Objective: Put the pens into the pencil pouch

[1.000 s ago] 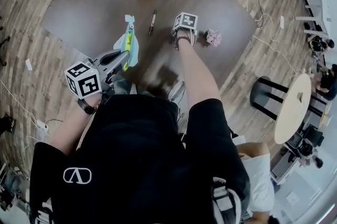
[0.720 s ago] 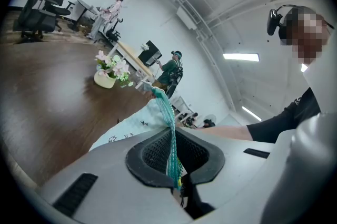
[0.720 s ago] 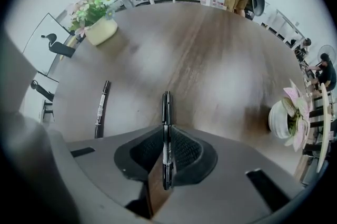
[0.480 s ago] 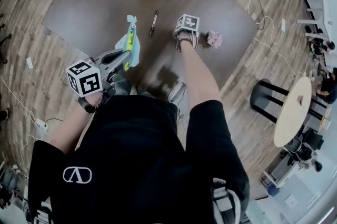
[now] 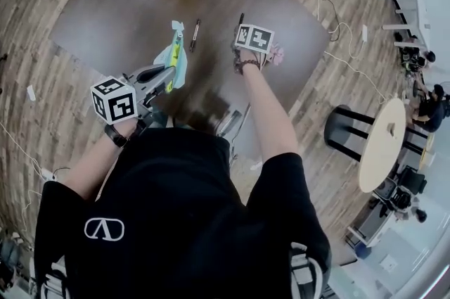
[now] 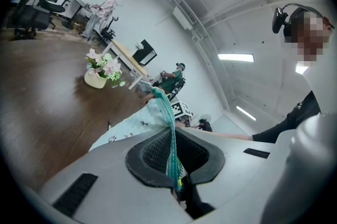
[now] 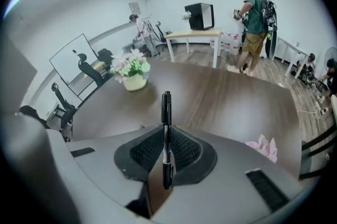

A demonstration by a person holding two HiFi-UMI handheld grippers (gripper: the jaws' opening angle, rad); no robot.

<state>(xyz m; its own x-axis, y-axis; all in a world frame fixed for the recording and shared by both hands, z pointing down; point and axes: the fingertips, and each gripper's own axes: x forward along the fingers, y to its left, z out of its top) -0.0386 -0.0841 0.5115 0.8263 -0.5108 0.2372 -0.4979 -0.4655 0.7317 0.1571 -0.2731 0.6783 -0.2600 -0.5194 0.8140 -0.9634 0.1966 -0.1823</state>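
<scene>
pen [image 5: 241,18]: mostly behind cube [image 5: 254,38] | pouch [image 5: 177,62] contents: possibly highlighter, unclear

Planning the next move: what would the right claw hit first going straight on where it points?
Probably the bare tabletop, touched first by the pen the right claw holds; the flower pot sits left of that line. Depth is unclear.

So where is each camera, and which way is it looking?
Head view: on the person's head, looking down at the table; the person's arms and black shirt show.
Left gripper view: rides the left gripper, looking along its jaws, shut on the pencil pouch.
Right gripper view: rides the right gripper, looking along its jaws, shut on a pen.
Gripper views share the flower pot.
</scene>
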